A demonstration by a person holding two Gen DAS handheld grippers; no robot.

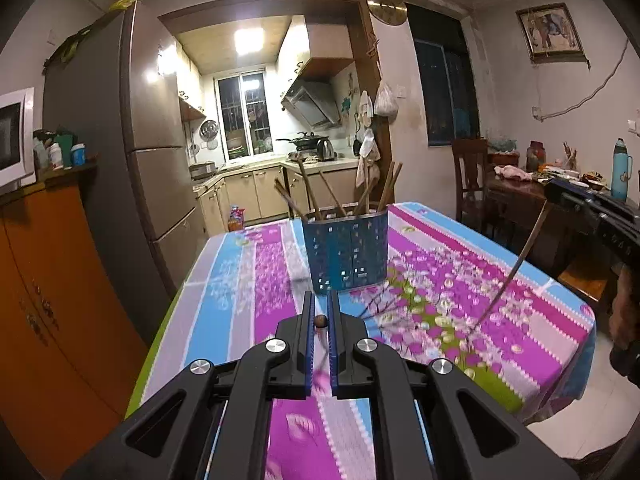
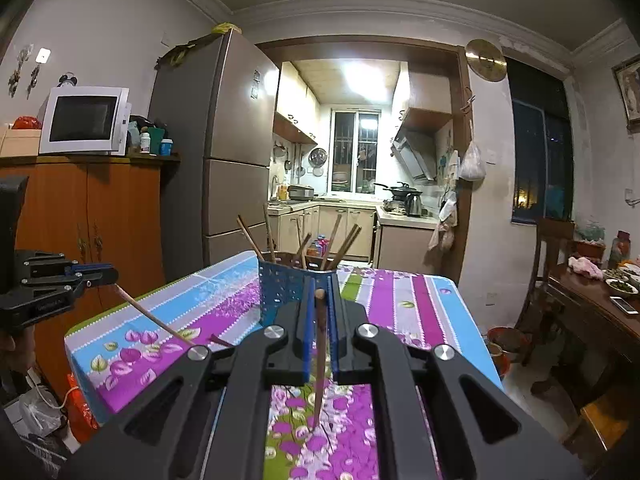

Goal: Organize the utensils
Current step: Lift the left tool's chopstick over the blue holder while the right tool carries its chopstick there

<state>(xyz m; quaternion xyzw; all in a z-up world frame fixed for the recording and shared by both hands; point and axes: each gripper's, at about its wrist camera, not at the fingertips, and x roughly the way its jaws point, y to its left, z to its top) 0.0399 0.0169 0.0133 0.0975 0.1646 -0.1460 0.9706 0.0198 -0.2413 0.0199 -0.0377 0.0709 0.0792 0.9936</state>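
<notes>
A blue perforated utensil holder (image 1: pixel 347 254) stands on the flowered tablecloth and holds several wooden chopsticks (image 1: pixel 308 192); it also shows in the right wrist view (image 2: pixel 280 288). My left gripper (image 1: pixel 321 322) is shut on a chopstick (image 1: pixel 321 322), seen end-on between the blue pads, short of the holder. My right gripper (image 2: pixel 320 300) is shut on another chopstick (image 2: pixel 320 356) that hangs down toward the cloth. In the left wrist view the right gripper (image 1: pixel 560 196) holds its chopstick (image 1: pixel 508 276) at the right. In the right wrist view the left gripper (image 2: pixel 108 276) holds its chopstick (image 2: pixel 156 316) at the left.
The table (image 1: pixel 224 288) has a striped purple, blue and green cloth. An orange cabinet (image 1: pixel 52 300) with a microwave (image 2: pixel 84 120) stands left, next to a fridge (image 1: pixel 120 152). A dark dining table (image 2: pixel 600 304) with dishes and a chair (image 1: pixel 472 176) stand right.
</notes>
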